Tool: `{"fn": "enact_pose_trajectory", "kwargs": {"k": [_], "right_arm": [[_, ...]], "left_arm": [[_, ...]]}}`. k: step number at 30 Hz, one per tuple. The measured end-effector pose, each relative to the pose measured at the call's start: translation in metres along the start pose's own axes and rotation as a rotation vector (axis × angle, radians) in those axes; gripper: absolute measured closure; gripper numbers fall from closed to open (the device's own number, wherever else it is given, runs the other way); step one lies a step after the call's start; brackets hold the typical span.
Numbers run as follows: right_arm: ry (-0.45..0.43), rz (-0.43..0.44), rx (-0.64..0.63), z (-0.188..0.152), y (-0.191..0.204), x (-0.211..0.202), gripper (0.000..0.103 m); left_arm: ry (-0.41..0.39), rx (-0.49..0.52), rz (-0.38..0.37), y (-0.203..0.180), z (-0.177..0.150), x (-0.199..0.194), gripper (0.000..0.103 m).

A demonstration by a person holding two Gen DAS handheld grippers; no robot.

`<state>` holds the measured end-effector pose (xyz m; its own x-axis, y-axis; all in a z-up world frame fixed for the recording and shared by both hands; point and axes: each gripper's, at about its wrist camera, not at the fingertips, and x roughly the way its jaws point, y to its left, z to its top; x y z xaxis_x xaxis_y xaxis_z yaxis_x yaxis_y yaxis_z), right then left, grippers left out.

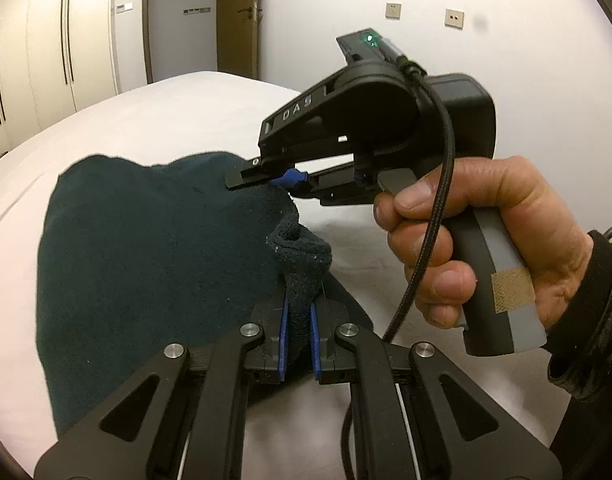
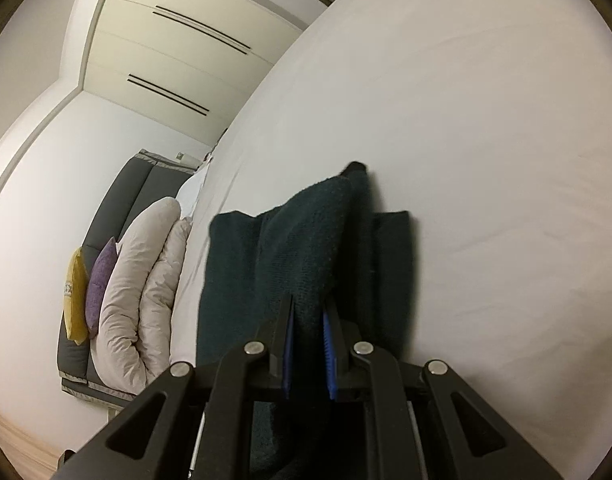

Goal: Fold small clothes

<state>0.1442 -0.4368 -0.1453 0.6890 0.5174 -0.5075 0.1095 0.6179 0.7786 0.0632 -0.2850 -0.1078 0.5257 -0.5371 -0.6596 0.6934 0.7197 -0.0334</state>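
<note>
A dark teal knit garment lies partly lifted over a white bed. My left gripper is shut on a bunched edge of it, the cloth pinched between the blue pads. In the same view the right gripper, held by a hand, is shut on the garment's far corner. The right wrist view shows the right gripper shut on a raised fold of the teal garment, whose lower layer rests flat on the sheet. The two grippers are close together.
White wardrobes and a door stand beyond the bed. Beside the bed is a grey sofa with a rolled pale duvet, a purple cushion and a yellow cushion. A cable hangs from the right gripper.
</note>
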Motion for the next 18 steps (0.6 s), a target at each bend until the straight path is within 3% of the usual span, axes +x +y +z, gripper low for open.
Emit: {"fn": "enact_pose_trajectory", "kwargs": {"k": [5,10,13,15,18], "right_arm": [[-0.018,0.001,0.028,-0.007,-0.012,-0.004,0.089],[-0.017,-0.019,-0.033,-0.017,0.002,0.006,0.088],[0.034,-0.005,-0.02,-0.012,-0.001,0.014,0.08],[0.07,0.057,0.009,-0.003,-0.003,0.023,0.064],[0.078,0.065,0.011,0.015,0.004,0.038,0.06]], "left_arm": [[0.016,0.014,0.0,0.026,0.0,0.02,0.096],[0.055,0.018,0.003,0.036,-0.006,0.04,0.096],[0.063,0.002,-0.019,0.047,-0.005,0.046,0.096],[0.056,0.003,-0.027,0.052,-0.003,0.045,0.096],[0.046,-0.004,-0.039,0.061,-0.003,0.045,0.096]]}}
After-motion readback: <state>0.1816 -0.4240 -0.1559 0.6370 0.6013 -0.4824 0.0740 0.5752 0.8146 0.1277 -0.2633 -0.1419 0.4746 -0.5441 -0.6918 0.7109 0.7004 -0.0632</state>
